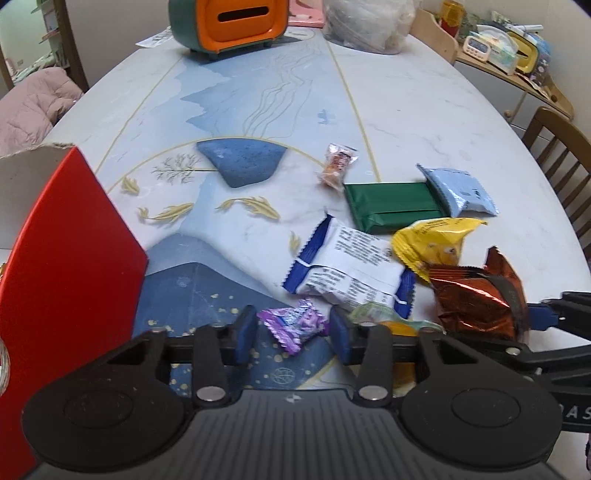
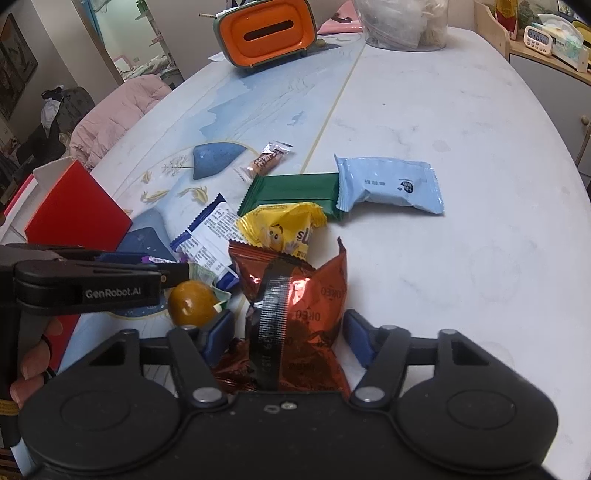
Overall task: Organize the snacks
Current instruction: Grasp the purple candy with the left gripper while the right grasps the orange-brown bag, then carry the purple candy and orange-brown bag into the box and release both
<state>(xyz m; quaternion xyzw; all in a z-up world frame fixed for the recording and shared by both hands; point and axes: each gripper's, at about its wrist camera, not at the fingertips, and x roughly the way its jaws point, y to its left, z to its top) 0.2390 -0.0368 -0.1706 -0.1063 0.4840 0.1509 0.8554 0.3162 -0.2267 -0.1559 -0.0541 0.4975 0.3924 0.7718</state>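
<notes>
Snacks lie scattered on the table. My left gripper (image 1: 293, 334) is open, its blue pads on either side of a small purple candy (image 1: 293, 326) without pinching it. My right gripper (image 2: 290, 338) is open around a copper-red Oreo packet (image 2: 301, 310), also in the left wrist view (image 1: 476, 299). Nearby lie a white and blue packet (image 1: 351, 267), a yellow packet (image 1: 434, 242), a green packet (image 1: 391, 206), a light blue packet (image 1: 458, 190), a small wrapped candy (image 1: 338, 164) and an orange round snack (image 2: 192, 302). A red open box (image 1: 70, 266) stands at the left.
An orange and green tissue box (image 1: 231, 26) and a clear plastic bag (image 1: 369, 22) stand at the table's far end. A wooden chair (image 1: 557, 147) is at the right edge. A pink jacket (image 1: 29, 103) lies on a chair at the left.
</notes>
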